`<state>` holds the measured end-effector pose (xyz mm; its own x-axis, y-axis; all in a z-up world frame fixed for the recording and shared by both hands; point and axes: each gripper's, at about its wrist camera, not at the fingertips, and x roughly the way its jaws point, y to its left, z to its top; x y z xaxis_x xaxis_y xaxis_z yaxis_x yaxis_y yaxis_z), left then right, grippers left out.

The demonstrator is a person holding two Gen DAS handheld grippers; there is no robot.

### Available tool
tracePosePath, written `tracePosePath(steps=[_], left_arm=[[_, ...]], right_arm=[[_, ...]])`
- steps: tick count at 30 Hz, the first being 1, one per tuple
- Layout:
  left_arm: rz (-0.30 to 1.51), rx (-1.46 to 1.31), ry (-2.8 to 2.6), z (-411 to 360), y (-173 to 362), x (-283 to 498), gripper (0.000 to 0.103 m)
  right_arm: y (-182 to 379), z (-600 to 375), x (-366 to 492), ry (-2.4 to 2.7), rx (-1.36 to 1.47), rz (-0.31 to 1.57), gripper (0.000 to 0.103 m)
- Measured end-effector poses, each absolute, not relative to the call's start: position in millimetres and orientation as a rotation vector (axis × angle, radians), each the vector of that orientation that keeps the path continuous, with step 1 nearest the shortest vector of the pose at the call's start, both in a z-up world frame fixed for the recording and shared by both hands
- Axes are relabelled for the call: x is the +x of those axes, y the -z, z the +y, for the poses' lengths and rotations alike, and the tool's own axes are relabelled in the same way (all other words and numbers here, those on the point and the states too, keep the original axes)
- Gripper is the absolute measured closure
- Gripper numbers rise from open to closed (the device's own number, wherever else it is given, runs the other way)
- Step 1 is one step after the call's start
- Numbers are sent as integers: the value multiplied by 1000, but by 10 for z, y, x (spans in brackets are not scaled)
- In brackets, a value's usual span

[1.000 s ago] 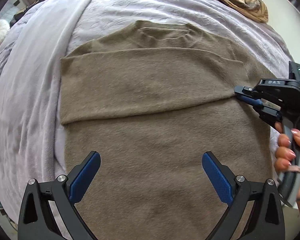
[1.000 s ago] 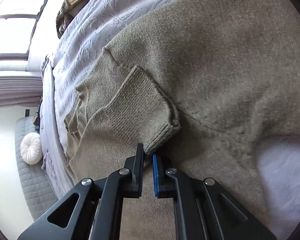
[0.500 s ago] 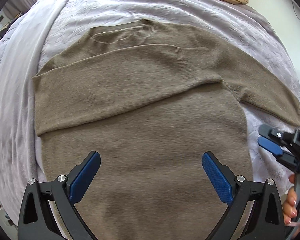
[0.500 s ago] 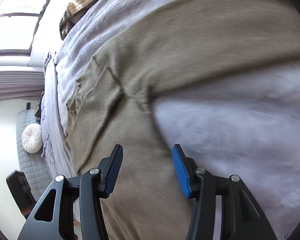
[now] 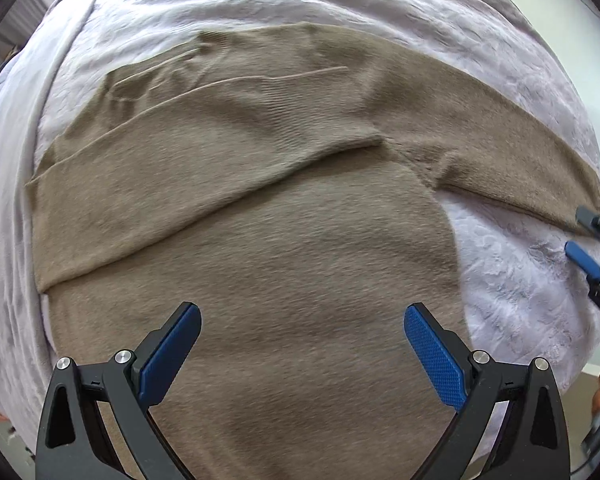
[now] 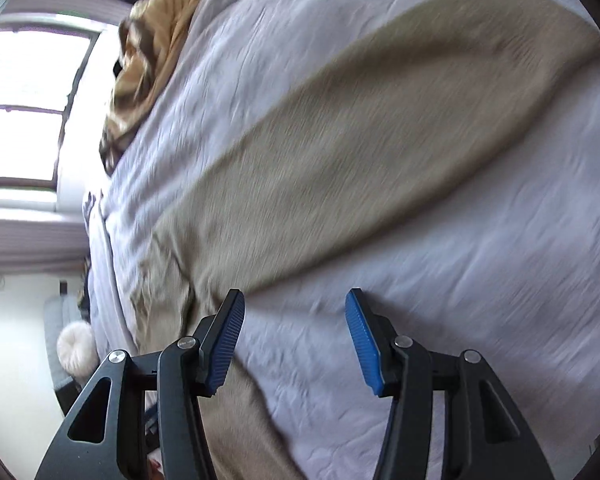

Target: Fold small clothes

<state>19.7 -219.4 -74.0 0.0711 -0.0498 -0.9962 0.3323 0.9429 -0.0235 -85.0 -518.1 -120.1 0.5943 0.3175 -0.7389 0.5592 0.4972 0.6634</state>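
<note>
Sweater [image 5: 284, 248] flat on bedspread [image 5: 512, 280], one sleeve [image 6: 360, 148] outstretched. Left gripper [image 5: 302, 340] spread wide, empty. Right gripper [image 6: 294, 336] parted, empty, over bare bedspread beside sleeve edge.

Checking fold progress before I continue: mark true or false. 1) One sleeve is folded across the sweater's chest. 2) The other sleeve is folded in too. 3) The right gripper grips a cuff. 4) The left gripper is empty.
1) True: one sleeve lies across the sweater.
2) False: the other sleeve stretches out over the bedspread.
3) False: the right gripper is open, nothing between its jaws.
4) True: the left gripper is open above the sweater.
</note>
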Motion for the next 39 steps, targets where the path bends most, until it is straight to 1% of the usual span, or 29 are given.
tracePosePath(steps=[6, 13, 19, 20, 21, 22, 23, 24, 27, 31, 35, 39], left_arm=[[1489, 257, 325, -2483, 829, 215, 1], [1487, 271, 367, -2753, 841, 251, 1], [1481, 271, 378, -2834, 868, 315, 1], [1477, 261, 375, -2821, 858, 324, 1], [1474, 253, 370, -2805, 849, 332, 1], [1471, 244, 366, -2727, 825, 341, 1], [1466, 230, 359, -2673, 811, 359, 1], [1465, 217, 349, -2628, 805, 375, 1], [1470, 175, 327, -2362, 793, 415, 1], [1434, 118, 305, -2014, 715, 489, 1], [1379, 37, 242, -1495, 626, 577, 1], [1338, -76, 161, -868, 594, 656, 1]], right_arm=[[1236, -5579, -931, 263, 1143, 906, 46], [1339, -5934, -1209, 394, 1338, 719, 46], [1411, -6060, -1122, 383, 1429, 623, 46], [1418, -6079, -1088, 358, 1449, 603, 47], [1430, -6096, -1062, 336, 1471, 587, 62], [1441, -6102, -1019, 318, 1491, 579, 86], [1466, -6112, -979, 286, 1525, 569, 94], [1478, -6113, -965, 262, 1552, 554, 96], [1426, -6092, -818, 146, 1622, 469, 97], [1136, -5946, -491, -8, 1556, 439, 97], [686, -5552, 52, -160, 1355, 509, 97], [295, -4763, 743, -323, 1098, 622, 97]])
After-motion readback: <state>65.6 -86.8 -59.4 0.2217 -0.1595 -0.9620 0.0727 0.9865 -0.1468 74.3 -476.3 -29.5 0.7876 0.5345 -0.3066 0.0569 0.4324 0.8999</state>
